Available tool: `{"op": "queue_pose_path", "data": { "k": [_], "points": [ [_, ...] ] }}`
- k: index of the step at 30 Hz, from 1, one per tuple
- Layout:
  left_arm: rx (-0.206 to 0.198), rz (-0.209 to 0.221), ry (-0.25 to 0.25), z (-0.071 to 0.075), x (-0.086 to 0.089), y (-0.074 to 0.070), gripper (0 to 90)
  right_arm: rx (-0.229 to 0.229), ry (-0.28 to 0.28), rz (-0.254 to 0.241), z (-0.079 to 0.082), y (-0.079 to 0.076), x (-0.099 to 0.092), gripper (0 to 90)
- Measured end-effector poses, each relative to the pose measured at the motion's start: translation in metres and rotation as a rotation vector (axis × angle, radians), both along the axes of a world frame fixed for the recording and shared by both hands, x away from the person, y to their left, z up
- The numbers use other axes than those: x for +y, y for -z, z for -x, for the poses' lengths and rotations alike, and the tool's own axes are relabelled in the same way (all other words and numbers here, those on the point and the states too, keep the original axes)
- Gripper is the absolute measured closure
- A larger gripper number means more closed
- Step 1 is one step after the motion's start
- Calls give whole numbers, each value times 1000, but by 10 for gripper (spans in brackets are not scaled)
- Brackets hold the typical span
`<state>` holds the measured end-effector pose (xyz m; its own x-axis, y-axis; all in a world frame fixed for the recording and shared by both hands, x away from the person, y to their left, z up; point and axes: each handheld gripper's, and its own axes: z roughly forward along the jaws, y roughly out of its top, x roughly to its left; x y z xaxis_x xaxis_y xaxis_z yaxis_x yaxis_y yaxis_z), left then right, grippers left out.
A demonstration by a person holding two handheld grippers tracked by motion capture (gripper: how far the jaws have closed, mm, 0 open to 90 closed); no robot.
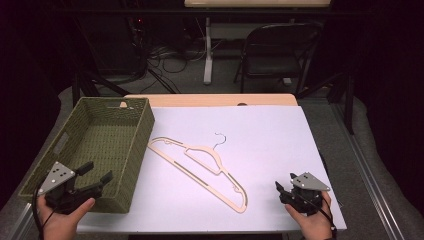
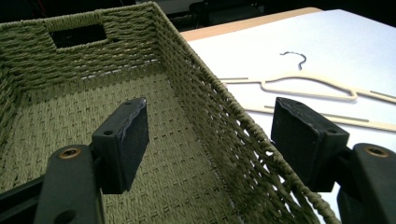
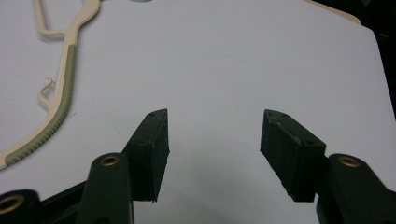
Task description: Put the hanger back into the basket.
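Note:
A cream plastic hanger with a thin metal hook lies flat and diagonal on the white sheet, mid-table. A green woven basket stands empty at the left. My left gripper is open at the basket's near right corner. In the left gripper view its jaws straddle the basket's right wall without touching it, with the hanger beyond. My right gripper is open near the sheet's front right. In the right gripper view it holds nothing, and the hanger's ribbed arm lies to the left.
The sheet covers a wooden table whose far edge shows behind it. A dark folding chair, a white table leg and floor cables sit beyond the table. The basket's far wall has a handle cutout.

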<state>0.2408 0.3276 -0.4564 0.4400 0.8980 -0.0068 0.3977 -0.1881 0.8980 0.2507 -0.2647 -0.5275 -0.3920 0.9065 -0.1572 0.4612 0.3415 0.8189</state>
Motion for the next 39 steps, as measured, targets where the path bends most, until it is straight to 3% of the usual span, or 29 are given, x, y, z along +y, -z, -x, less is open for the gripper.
{"op": "queue_pose_path", "data": {
  "k": [4,5,8,15,21,26,27,28,32,39],
  "points": [
    [2,-1,-1,-1,0,0,280,22,-7,5,0,-1,1,419],
    [1,2,1,-1,0,0,276,56,-14,5,0,-2,2,437],
    [3,1,2,-1,0,-1,277,88,-32,-22,-1,-2,5,460],
    [3,-1,9,-1,-1,-2,282,103,-55,11,-4,-8,15,486],
    [0,-1,6,-1,-2,-2,294,108,-89,27,-15,-25,25,531],
    [0,-2,10,-1,-2,-3,300,154,-159,33,-29,-44,42,536],
    [0,-2,11,-1,-2,-2,300,168,-179,39,-31,-48,47,536],
    [2,-4,12,-2,-3,-2,301,172,-213,78,-37,-56,58,534],
    [2,-7,13,-2,-3,-2,301,170,-238,98,-43,-62,69,516],
    [6,-7,15,-2,-4,-1,302,206,-273,128,-59,-76,84,499]
  ]
}}
